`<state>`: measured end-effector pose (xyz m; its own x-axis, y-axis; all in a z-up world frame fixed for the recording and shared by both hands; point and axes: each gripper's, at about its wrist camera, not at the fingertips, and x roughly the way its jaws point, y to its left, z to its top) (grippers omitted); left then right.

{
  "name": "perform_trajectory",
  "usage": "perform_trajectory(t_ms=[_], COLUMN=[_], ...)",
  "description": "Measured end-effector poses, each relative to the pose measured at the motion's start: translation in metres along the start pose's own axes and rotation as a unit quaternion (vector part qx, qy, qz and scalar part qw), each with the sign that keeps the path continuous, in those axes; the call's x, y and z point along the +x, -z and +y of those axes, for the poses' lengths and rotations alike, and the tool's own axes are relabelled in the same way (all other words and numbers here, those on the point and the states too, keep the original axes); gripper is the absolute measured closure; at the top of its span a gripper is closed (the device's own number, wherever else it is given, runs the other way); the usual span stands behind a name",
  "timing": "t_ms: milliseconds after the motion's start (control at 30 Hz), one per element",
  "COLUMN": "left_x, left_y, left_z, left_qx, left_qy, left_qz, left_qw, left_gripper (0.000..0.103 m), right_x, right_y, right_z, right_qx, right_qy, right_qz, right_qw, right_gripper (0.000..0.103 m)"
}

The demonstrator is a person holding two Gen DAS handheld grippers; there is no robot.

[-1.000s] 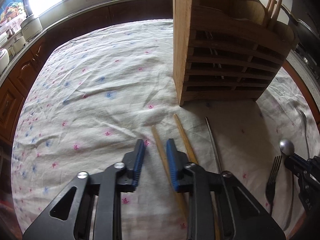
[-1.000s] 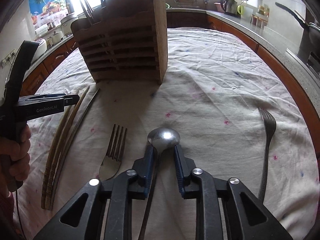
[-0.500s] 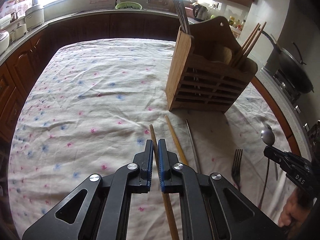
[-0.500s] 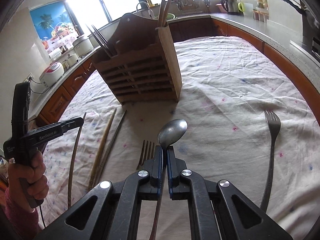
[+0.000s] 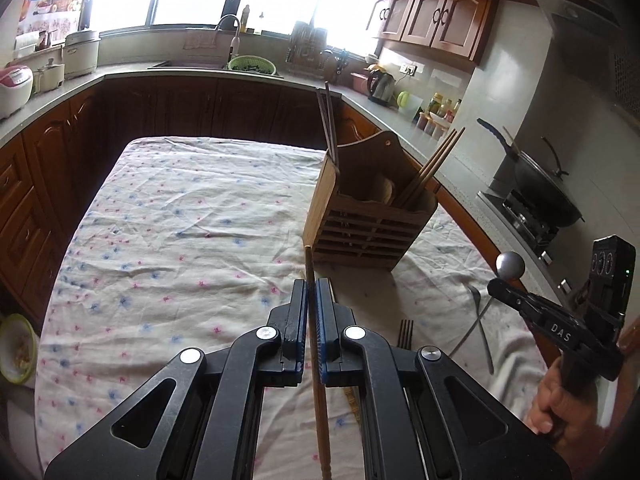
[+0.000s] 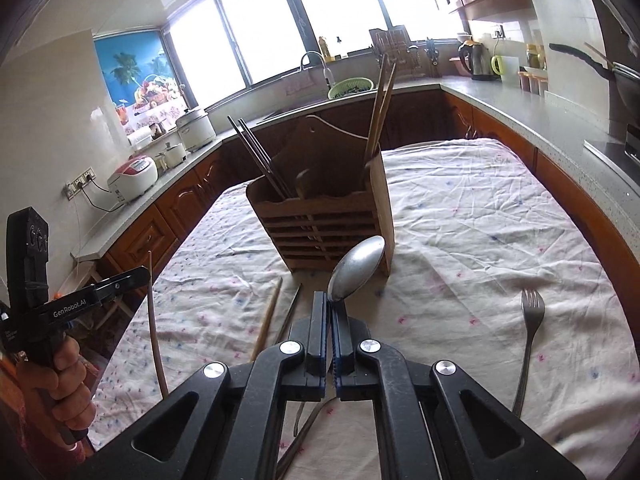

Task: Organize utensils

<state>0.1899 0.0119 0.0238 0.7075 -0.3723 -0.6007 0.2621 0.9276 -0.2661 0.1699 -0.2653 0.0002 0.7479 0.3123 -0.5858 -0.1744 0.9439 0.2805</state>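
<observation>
My left gripper (image 5: pixel 311 286) is shut on a wooden chopstick (image 5: pixel 318 380) and holds it above the cloth, its tip toward the wooden utensil holder (image 5: pixel 368 228). My right gripper (image 6: pixel 331 302) is shut on a metal spoon (image 6: pixel 356 266), bowl up, in front of the holder (image 6: pixel 324 224). The holder holds dark chopsticks (image 6: pixel 260 158) on one side and wooden chopsticks (image 6: pixel 380 104) on the other. The left gripper with its chopstick (image 6: pixel 154 320) also shows in the right wrist view (image 6: pixel 136 278). The right gripper and spoon bowl (image 5: pixel 510 265) show in the left wrist view.
On the flowered tablecloth (image 6: pixel 480 220) lie a wooden chopstick (image 6: pixel 266 320), a dark metal chopstick (image 6: pixel 292 310), a fork at the right (image 6: pixel 530 336) and another fork (image 5: pixel 405 332). Counters with a sink, rice cookers and a wok surround the table.
Both grippers have closed, the left on the chopstick and the right on the spoon. Both have lifted their utensils off the cloth and risen well above the table.
</observation>
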Motion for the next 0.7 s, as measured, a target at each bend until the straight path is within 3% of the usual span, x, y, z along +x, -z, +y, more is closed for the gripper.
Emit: perform_trajectory(t_ms=[433, 700], left_x=[-0.043, -0.048], left_y=[-0.008, -0.016], left_z=[-0.006, -0.006], left_qx=[0.0, 0.002], left_qy=[0.015, 0.011], left_qz=[-0.057, -0.074], left_qw=[0.9983, 0.9972], left_gripper=[0.101, 0.103], right_x=[-0.014, -0.019], right_y=[-0.009, -0.016], right_z=[0.02, 0.023], right_qx=[-0.017, -0.02], right_qy=[-0.018, -0.021], right_qz=[-0.03, -0.044], right_qw=[0.999, 0.999], right_gripper=[0.101, 0.101])
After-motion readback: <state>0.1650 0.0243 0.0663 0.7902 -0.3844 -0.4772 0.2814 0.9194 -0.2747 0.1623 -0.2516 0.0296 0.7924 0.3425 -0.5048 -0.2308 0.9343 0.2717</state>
